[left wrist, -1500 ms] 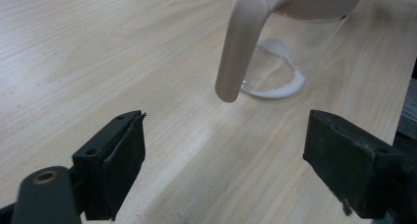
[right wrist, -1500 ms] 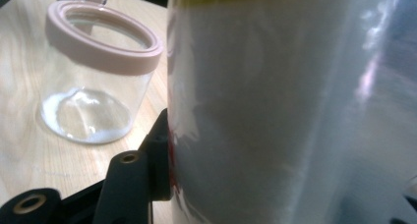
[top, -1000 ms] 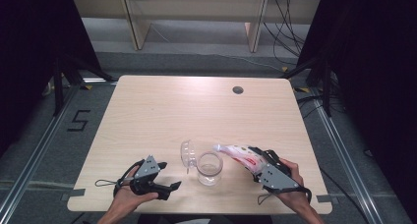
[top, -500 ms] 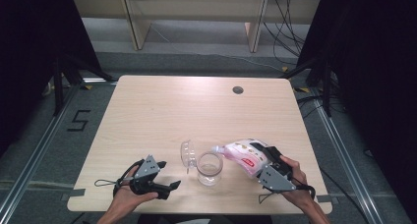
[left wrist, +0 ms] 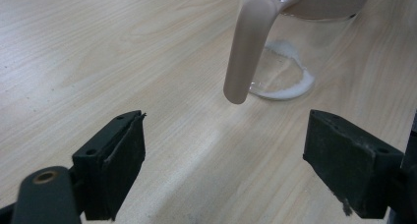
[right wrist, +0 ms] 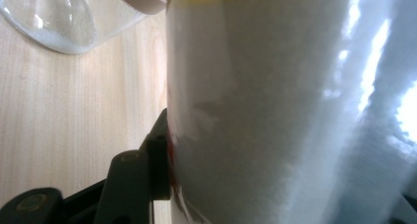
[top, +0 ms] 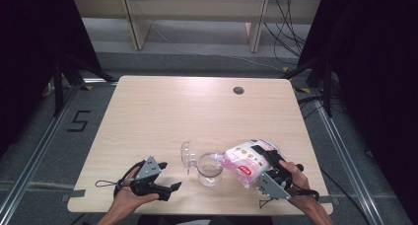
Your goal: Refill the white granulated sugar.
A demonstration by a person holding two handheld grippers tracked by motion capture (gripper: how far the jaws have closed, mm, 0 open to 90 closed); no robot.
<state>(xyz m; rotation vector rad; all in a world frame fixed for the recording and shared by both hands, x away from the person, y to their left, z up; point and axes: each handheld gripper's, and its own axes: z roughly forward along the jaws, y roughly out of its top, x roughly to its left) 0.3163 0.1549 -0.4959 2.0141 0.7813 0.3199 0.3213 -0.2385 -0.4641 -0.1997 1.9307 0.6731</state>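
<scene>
My right hand-held gripper (top: pixel 270 162) clamps the pouch (top: pixel 246 158), spout tilted over the jar (top: pixel 209 169) near the bench's (top: pixel 162 111) front edge. My left hand-held gripper (top: pixel 167 178) rests wide open. Overtilting could spill powder past the rim.

A black numeral "5" (top: pixel 79 121) is marked on the grey floor left of the tabletop. Printing on the pink pouch (top: pixel 246 162) is too small to read.
</scene>
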